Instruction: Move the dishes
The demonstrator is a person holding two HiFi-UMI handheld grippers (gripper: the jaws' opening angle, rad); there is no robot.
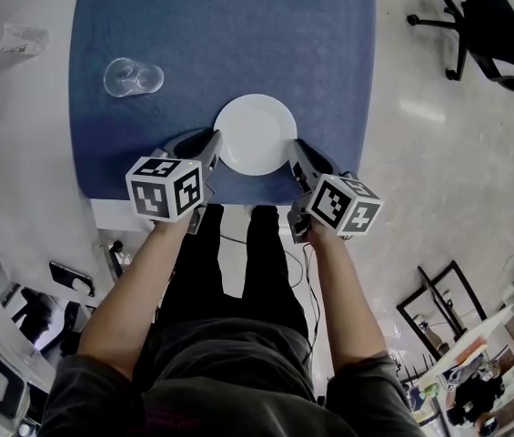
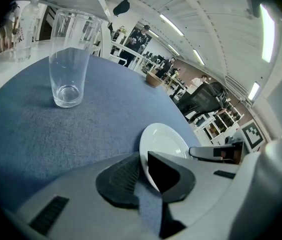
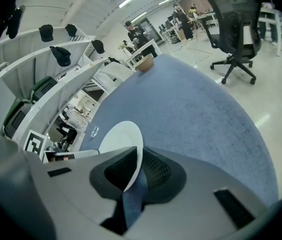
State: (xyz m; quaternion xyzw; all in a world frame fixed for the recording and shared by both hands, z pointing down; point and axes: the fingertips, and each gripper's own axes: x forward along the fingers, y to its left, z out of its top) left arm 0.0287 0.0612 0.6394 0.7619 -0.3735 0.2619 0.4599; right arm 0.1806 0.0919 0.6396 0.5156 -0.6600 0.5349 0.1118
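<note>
Beyond plate (image 1: pixel 256 135): bare blue mat (image 1: pixel 329 53), open passage.
Beyond plate to the left: upright glass (image 1: pixel 134 78); clear bottle (image 1: pixel 11 39) farther out on white worktop (image 1: pixel 20 153).
Plate's flanks: taken by left gripper (image 1: pixel 213 146) and right gripper (image 1: pixel 295 155).
Right of plate, off worktop: office chair (image 1: pixel 475 16), well apart.

A clear glass (image 1: pixel 134 78) stands upright on a blue cloth (image 1: pixel 238 25) spread over the white tabletop (image 1: pixel 20 153). A clear bottle (image 1: pixel 11 39) sits off the cloth, near the tabletop's edge. A brown bowl (image 3: pixel 144 63) rests at the cloth's far end. A black office chair (image 3: pixel 233 29) stands on the pale floor (image 1: pixel 438 153) beside the tabletop.
</note>
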